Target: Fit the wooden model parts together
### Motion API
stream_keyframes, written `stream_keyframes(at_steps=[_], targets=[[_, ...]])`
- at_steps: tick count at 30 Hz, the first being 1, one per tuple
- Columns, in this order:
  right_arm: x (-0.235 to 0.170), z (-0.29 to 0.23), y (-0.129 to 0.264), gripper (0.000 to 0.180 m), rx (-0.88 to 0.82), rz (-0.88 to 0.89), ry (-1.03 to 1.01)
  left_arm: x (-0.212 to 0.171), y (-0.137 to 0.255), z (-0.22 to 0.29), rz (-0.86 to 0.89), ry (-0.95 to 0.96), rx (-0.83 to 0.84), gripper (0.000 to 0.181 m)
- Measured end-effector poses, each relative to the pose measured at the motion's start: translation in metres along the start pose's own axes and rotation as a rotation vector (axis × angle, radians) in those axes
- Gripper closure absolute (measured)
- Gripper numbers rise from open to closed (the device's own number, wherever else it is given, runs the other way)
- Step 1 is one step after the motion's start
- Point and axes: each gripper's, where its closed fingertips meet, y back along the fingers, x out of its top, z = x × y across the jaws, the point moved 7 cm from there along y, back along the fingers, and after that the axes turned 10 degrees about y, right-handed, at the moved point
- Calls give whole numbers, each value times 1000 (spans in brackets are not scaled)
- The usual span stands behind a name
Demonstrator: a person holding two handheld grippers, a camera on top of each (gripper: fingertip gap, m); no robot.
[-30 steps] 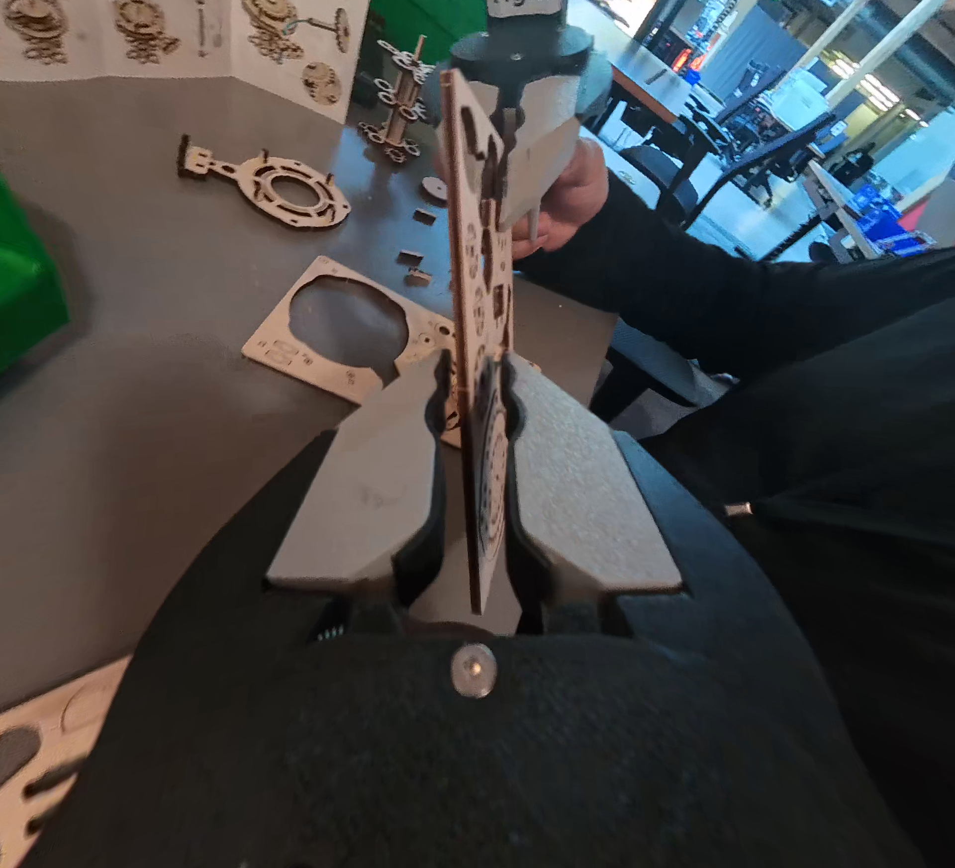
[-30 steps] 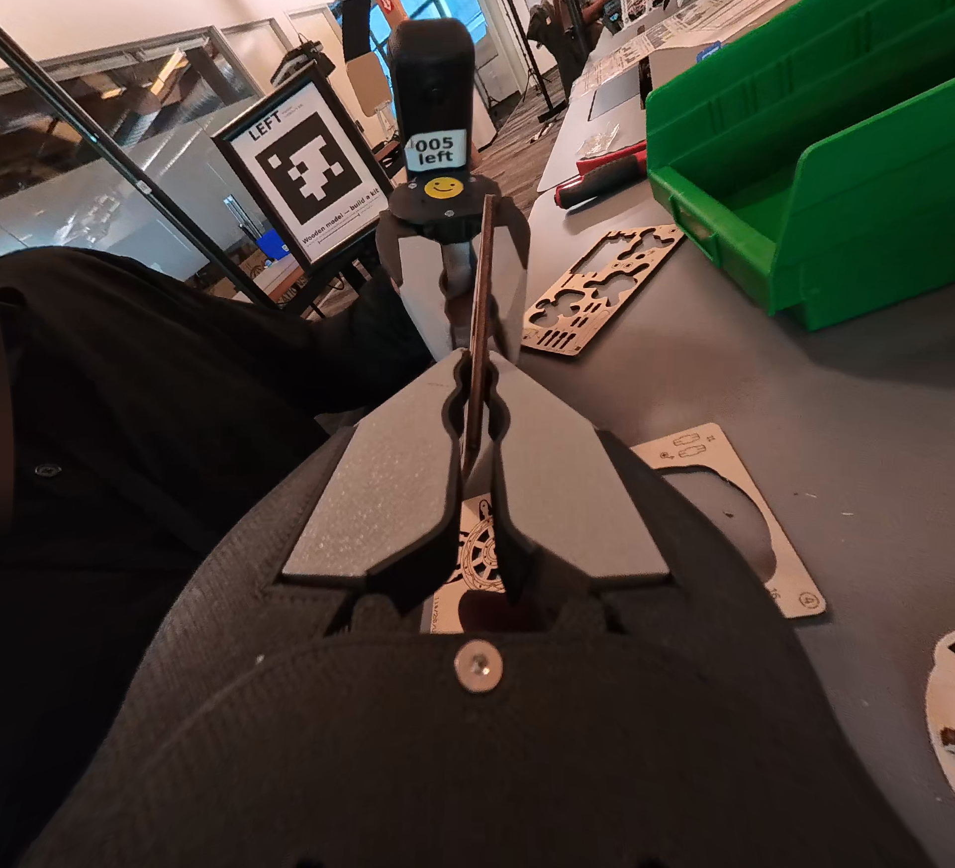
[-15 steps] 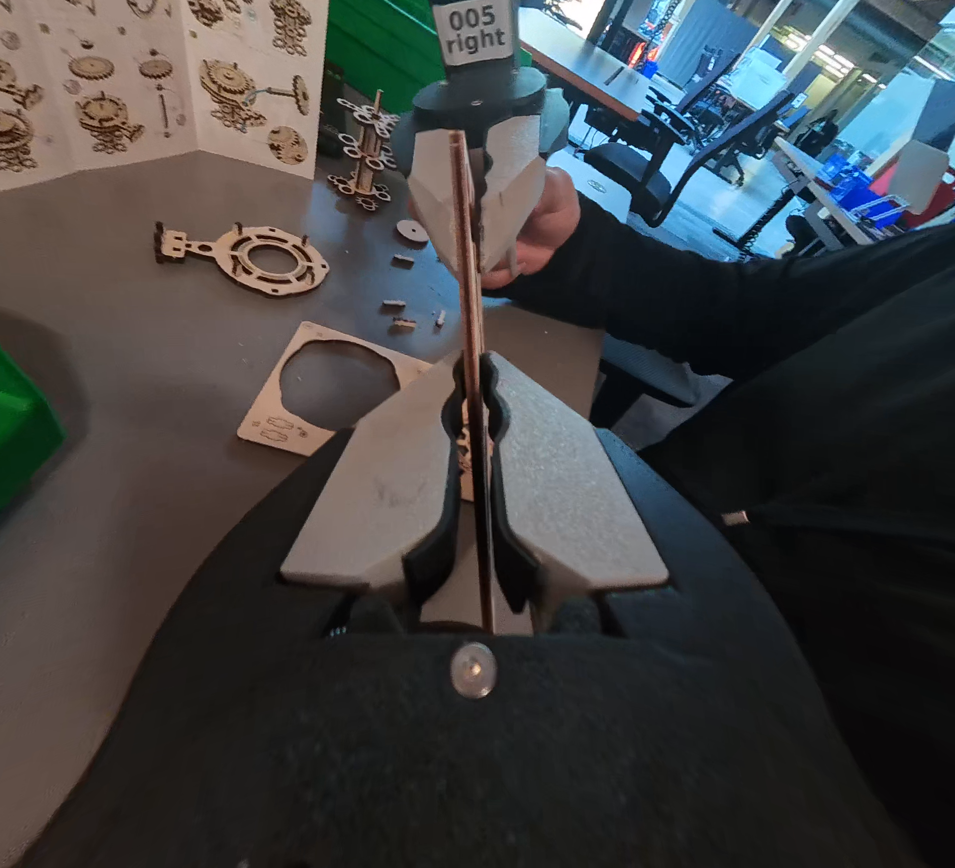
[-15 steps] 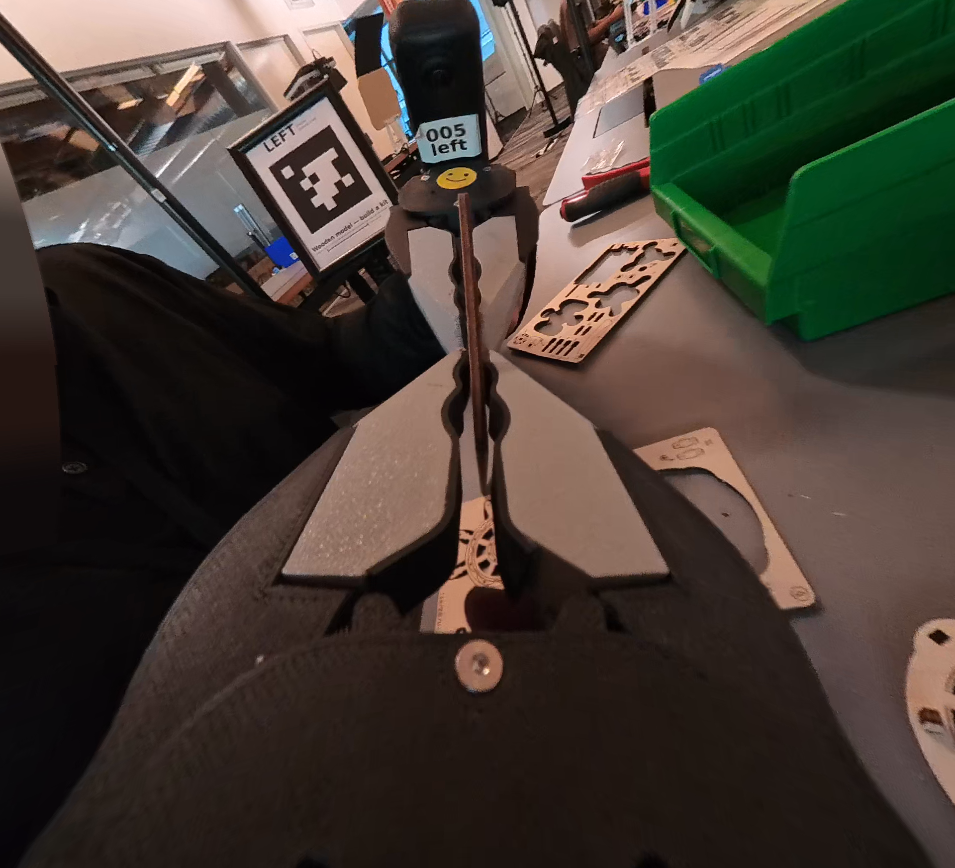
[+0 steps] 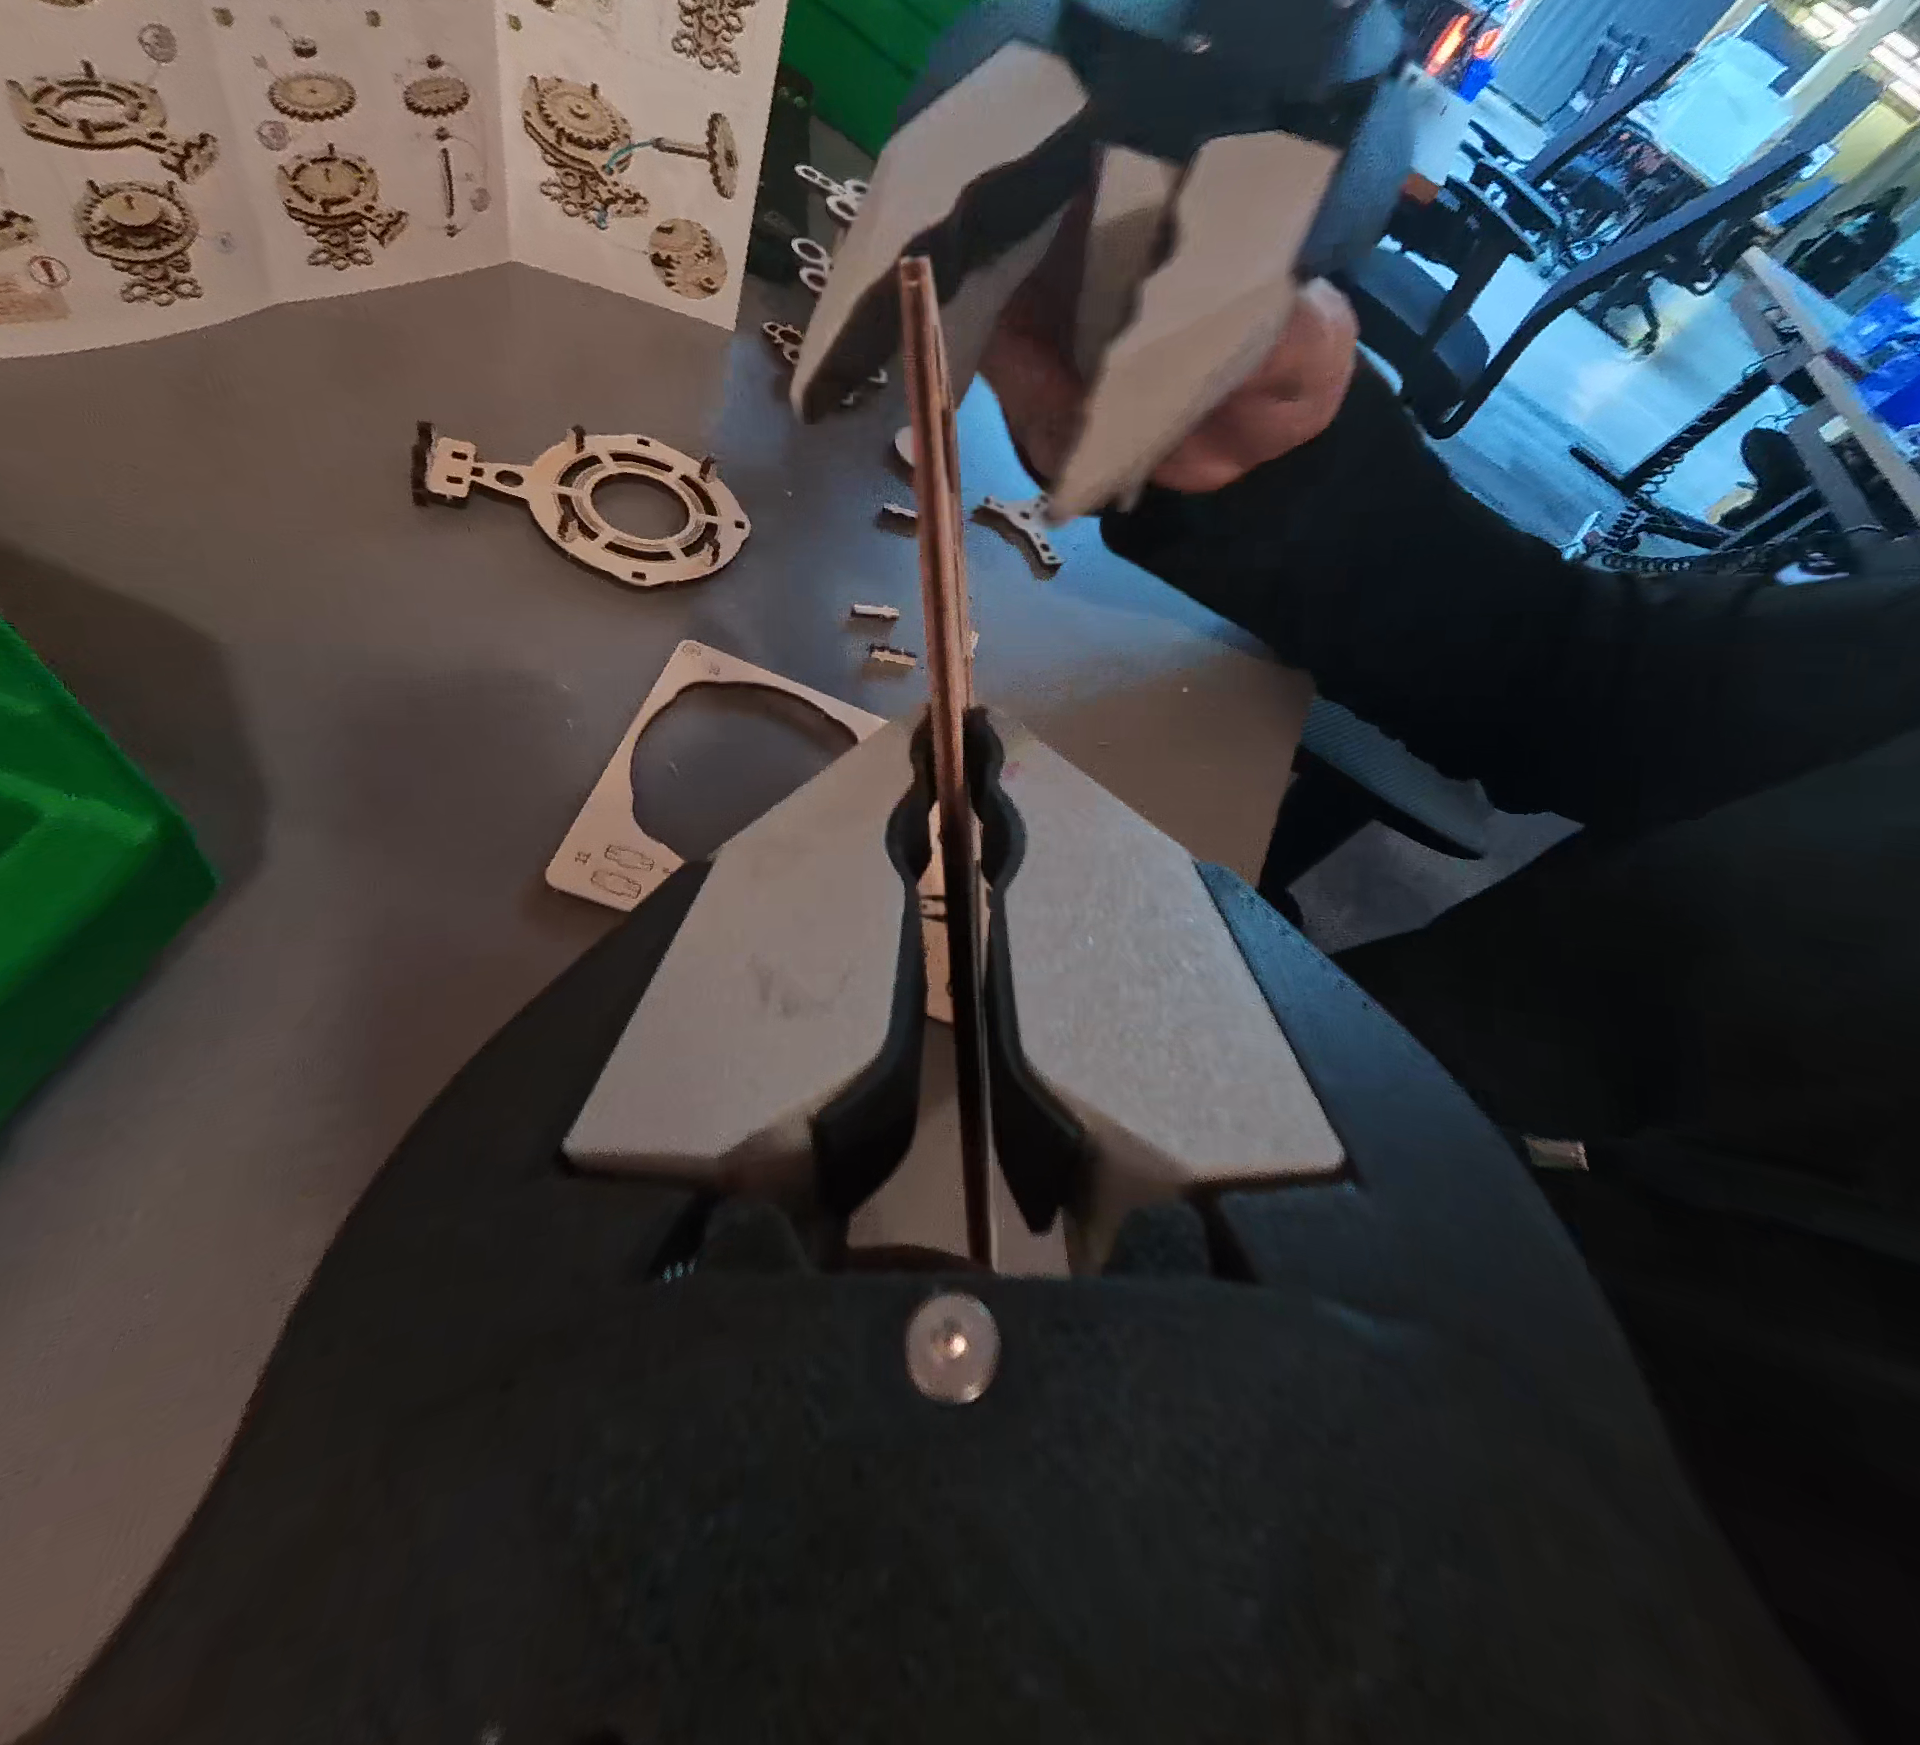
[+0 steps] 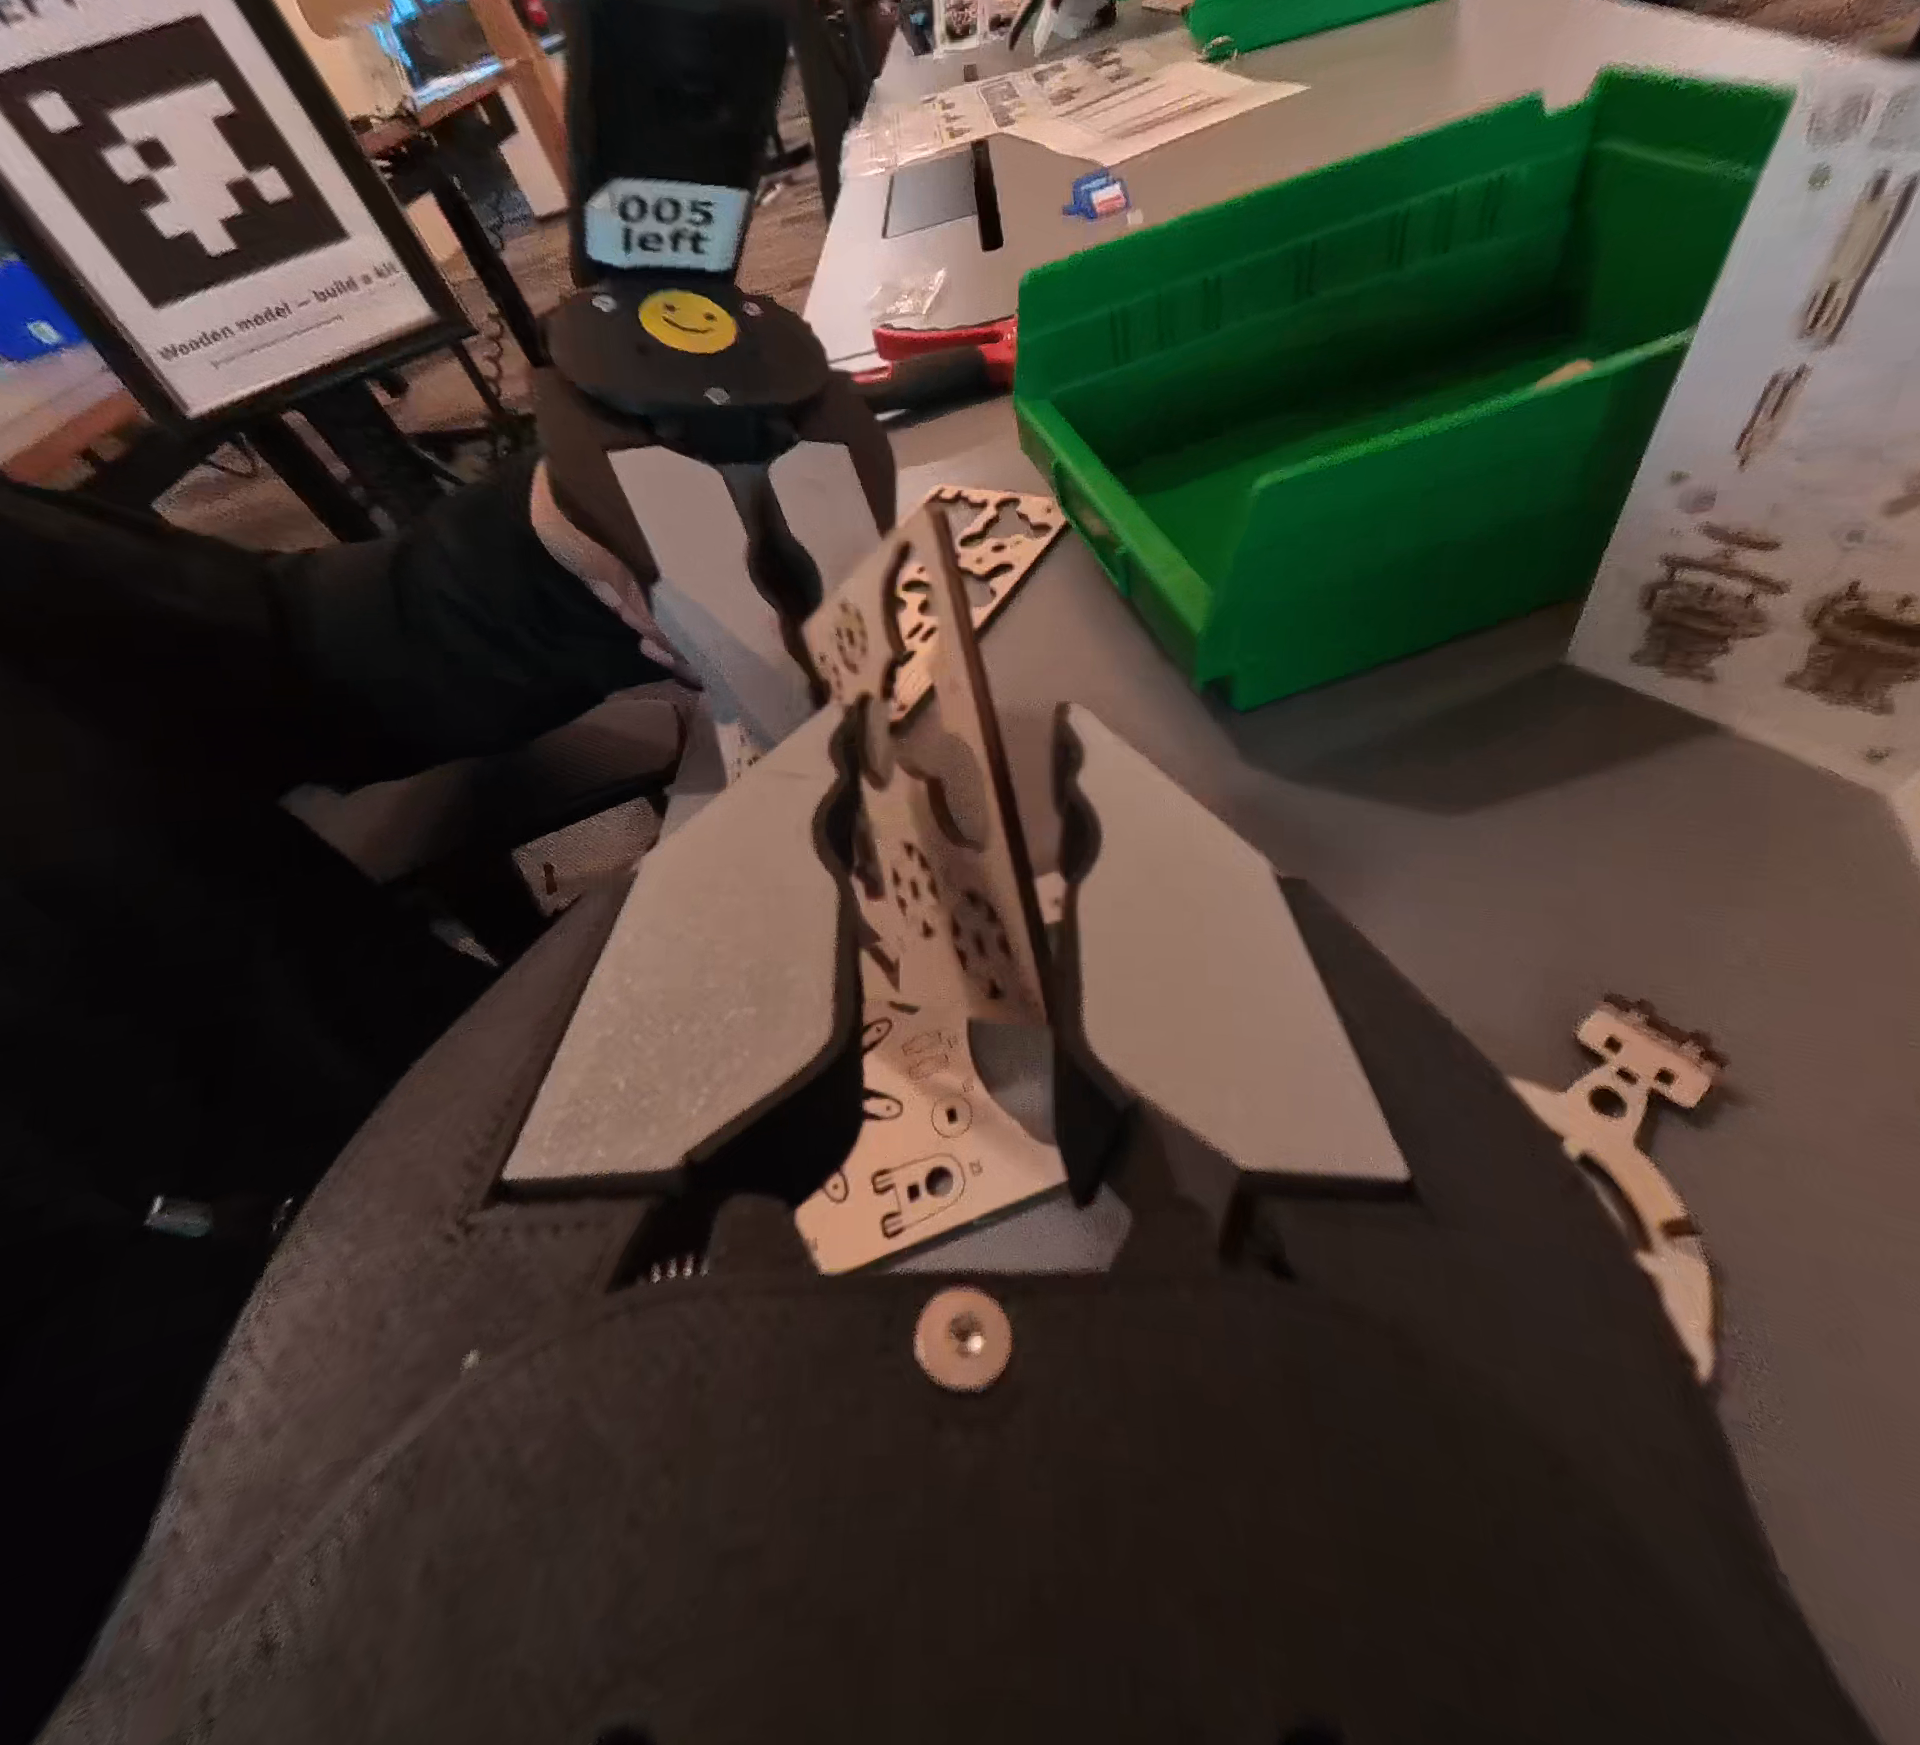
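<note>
The big grey table (image 5: 312, 677) holds a green bin (image 6: 1351, 490), seen whole only in the right wrist view. Only the left wrist view shows the folded picture sheet (image 5: 364, 54) standing at the far left, with a round wooden ring part (image 5: 623, 511) lying near it.

The left gripper (image 5: 948, 739) is squeezed tight on a thin wooden sheet (image 5: 940, 615). The sheet stands on its edge above the table and looks like a thin line there. In the right wrist view it is pale wood full of cut-out holes.

The right gripper (image 6: 951, 729) is open wide, its fingers apart on both sides of the sheet, not pinching it.
</note>
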Motion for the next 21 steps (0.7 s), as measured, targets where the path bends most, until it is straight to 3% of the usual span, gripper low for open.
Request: stream_keyframes(at_steps=[3,5,11,21], targets=[[9,-9,-7,135,-14,-101,104,3,-5,3,-20,-22,8,181],[10,-8,-15,146,-48,-158,151,3,-8,6,-36,-40,19,181],[14,-5,-13,162,54,-87,56,4,-4,4,-6,-17,7,181],[13,-6,-13,158,43,-123,104,3,-7,8,-37,-73,43,181]])
